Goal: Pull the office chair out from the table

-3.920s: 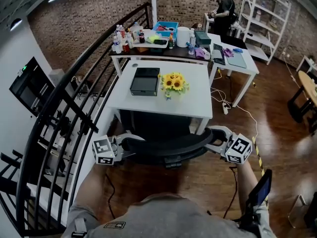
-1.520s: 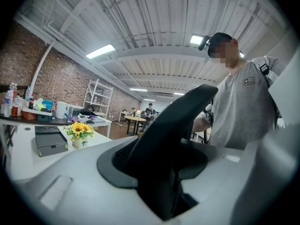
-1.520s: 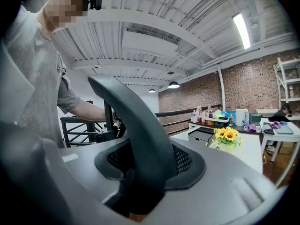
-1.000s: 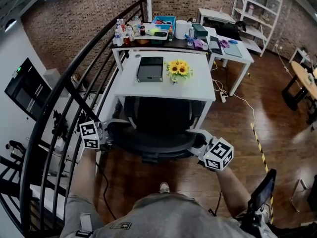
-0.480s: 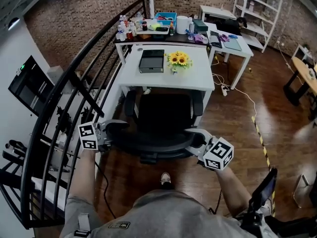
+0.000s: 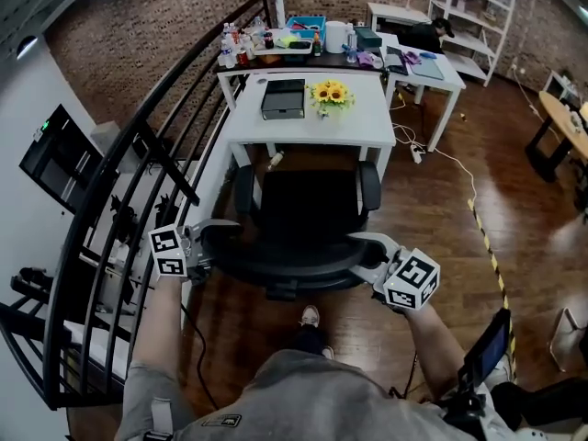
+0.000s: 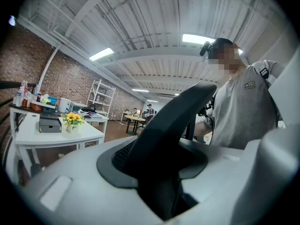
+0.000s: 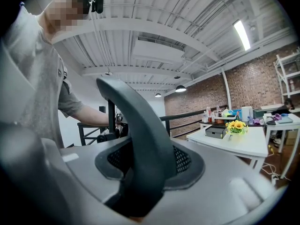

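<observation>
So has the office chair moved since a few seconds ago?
Yes. The office chair has rolled backward, out from under the white table; its seat is now uncovered.

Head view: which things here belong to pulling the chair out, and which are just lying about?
In the job: office chair, white table, left claw and right claw, both clamped on the chair's backrest.
Lying about: sunflowers, black box, bottles, shelving.
</observation>
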A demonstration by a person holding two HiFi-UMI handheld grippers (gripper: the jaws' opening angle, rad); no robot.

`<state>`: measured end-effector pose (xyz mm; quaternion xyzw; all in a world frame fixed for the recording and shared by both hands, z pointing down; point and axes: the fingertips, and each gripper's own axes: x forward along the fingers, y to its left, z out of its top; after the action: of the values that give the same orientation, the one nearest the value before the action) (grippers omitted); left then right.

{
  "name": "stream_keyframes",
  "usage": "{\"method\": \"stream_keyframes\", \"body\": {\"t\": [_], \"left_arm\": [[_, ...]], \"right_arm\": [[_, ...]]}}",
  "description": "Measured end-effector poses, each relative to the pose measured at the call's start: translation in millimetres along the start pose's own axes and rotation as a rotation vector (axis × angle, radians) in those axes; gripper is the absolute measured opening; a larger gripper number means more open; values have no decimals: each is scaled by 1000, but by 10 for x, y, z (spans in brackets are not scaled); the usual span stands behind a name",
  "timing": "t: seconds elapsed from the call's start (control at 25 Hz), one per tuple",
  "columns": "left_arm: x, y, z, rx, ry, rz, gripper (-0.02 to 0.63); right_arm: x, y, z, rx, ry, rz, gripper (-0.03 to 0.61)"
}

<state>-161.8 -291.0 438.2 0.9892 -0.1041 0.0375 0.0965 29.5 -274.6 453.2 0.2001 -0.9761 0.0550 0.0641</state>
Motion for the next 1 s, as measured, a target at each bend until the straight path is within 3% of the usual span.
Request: {"method": "stream_keyframes", "body": {"t": [1.0], "left_arm": [[-338, -1097, -251, 2, 0, -64, 160]], "right_arm": [[-352, 1118, -192, 31, -6, -32, 183]]}}
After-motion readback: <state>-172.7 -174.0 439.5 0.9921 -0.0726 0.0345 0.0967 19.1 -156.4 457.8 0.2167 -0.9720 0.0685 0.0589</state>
